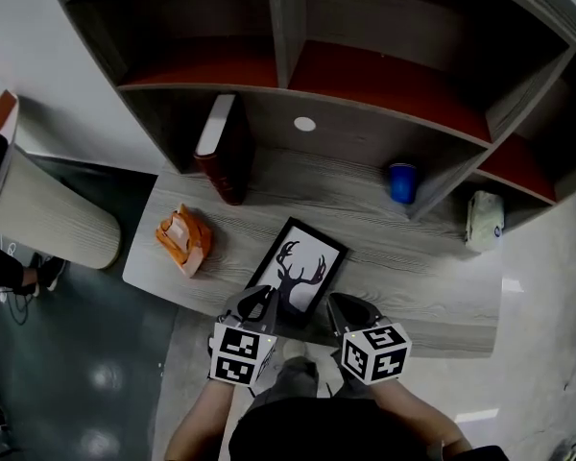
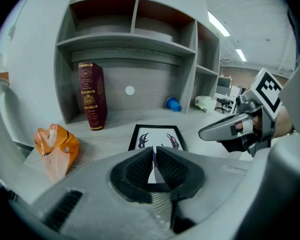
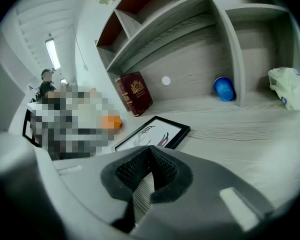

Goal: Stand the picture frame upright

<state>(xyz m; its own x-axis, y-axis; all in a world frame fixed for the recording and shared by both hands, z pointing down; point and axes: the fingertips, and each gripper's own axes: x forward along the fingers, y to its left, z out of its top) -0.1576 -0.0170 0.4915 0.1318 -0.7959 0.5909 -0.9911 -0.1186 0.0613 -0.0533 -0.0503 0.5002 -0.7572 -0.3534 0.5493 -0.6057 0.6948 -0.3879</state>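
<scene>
A black picture frame (image 1: 298,267) with a dark antlered deer on white lies flat on the grey wooden desk (image 1: 403,281), near its front edge. My left gripper (image 1: 259,298) hovers at the frame's near left corner. Its jaws stand a narrow crack apart with nothing between them, and the frame (image 2: 157,135) shows just beyond its tips (image 2: 154,151). My right gripper (image 1: 344,305) sits by the frame's near right corner, shut and empty. In the right gripper view its tips (image 3: 150,148) meet just short of the frame (image 3: 155,131). The right gripper (image 2: 225,129) also shows in the left gripper view.
A dark red book (image 1: 221,147) stands at the back left under the shelf unit (image 1: 288,27). An orange crumpled bag (image 1: 182,238) lies left of the frame. A blue cup (image 1: 401,182) and a white packet (image 1: 485,219) sit at the back right.
</scene>
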